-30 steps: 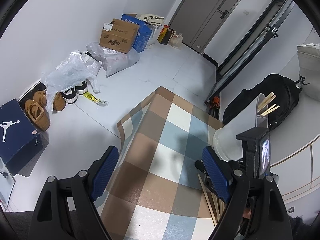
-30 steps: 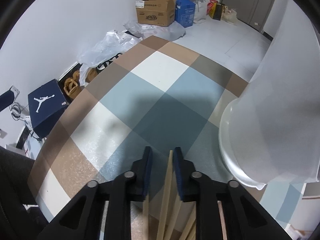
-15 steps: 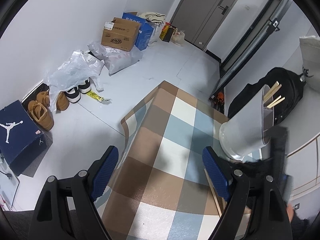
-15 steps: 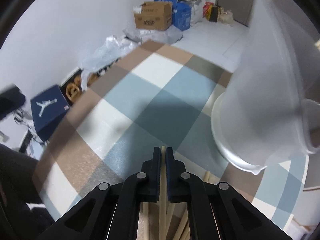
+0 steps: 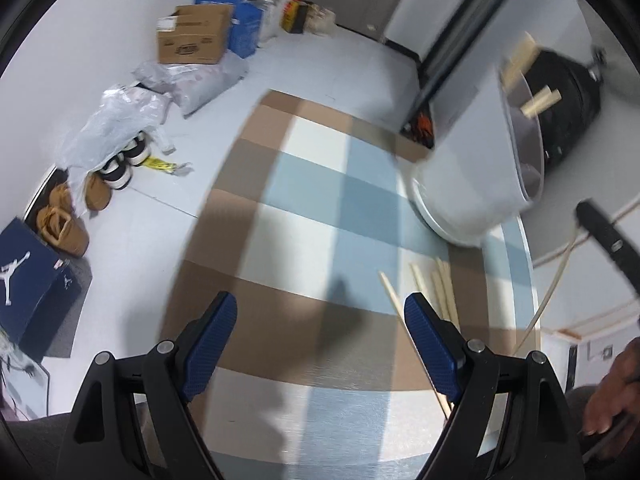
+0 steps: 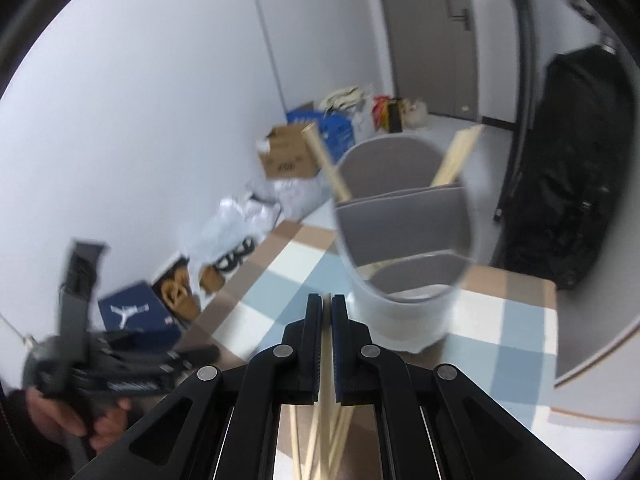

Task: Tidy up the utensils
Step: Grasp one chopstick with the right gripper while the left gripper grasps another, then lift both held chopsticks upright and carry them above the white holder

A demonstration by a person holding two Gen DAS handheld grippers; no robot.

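Note:
A white divided utensil holder [image 5: 476,184] stands on the checked tablecloth [image 5: 304,240] at the right; two wooden sticks [image 5: 540,102] poke out of it. It also shows in the right wrist view [image 6: 404,240], straight ahead. Several wooden chopsticks [image 5: 434,284] lie on the cloth in front of it. My right gripper [image 6: 326,308] is shut on one chopstick [image 6: 325,392], lifted above the table and short of the holder's rim. That chopstick shows in the left wrist view [image 5: 548,292] at the right. My left gripper [image 5: 316,344] is open and empty above the cloth.
On the floor at the left are a cardboard box [image 5: 192,40], plastic bags [image 5: 120,120], shoes [image 5: 64,224] and a blue shoebox [image 5: 28,276]. A black backpack [image 6: 576,168] stands behind the holder. A grey door [image 6: 432,36] is at the back.
My right gripper closed on one chopstick from the pile and lifted it up toward the holder's opening. My left gripper stayed open and shifted a little.

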